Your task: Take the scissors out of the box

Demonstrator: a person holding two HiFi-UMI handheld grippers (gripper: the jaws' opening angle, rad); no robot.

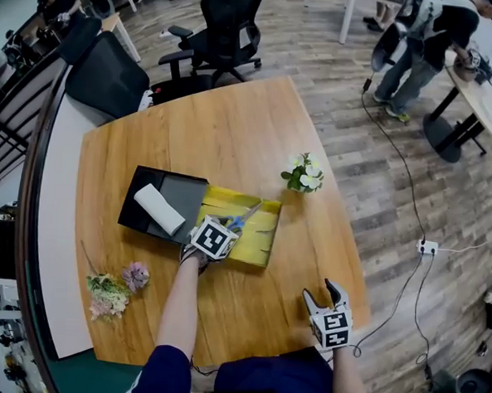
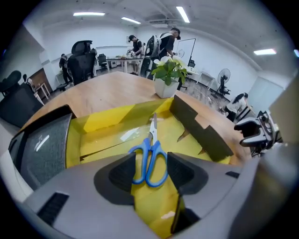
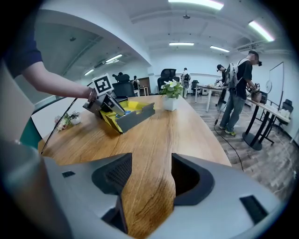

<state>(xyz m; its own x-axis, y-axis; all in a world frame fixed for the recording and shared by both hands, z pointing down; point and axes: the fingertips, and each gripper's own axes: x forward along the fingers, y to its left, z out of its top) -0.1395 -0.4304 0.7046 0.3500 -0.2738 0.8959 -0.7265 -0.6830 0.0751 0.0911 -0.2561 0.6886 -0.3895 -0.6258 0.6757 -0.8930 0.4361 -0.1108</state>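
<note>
Blue-handled scissors (image 1: 244, 217) lie flat in an open yellow box (image 1: 261, 244) at the middle of the wooden table. My left gripper (image 1: 232, 226) points steeply down into the box. In the left gripper view its jaws straddle the scissors' (image 2: 149, 161) handle loops inside the yellow box (image 2: 100, 120). The loops nearly fill the gap, but the pads do not press on them. The blades point away toward the far wall. My right gripper (image 1: 324, 293) hovers open over the table's near right edge, and in its own view the right gripper (image 3: 150, 175) has only bare wood between its jaws.
A black tray (image 1: 186, 194) with a white roll (image 1: 159, 209) adjoins the box on the left. A potted white flower (image 1: 304, 174) stands beyond the box. A small bouquet (image 1: 111, 290) lies at the near left. A dark cardboard flap (image 2: 201, 128) borders the box's right side.
</note>
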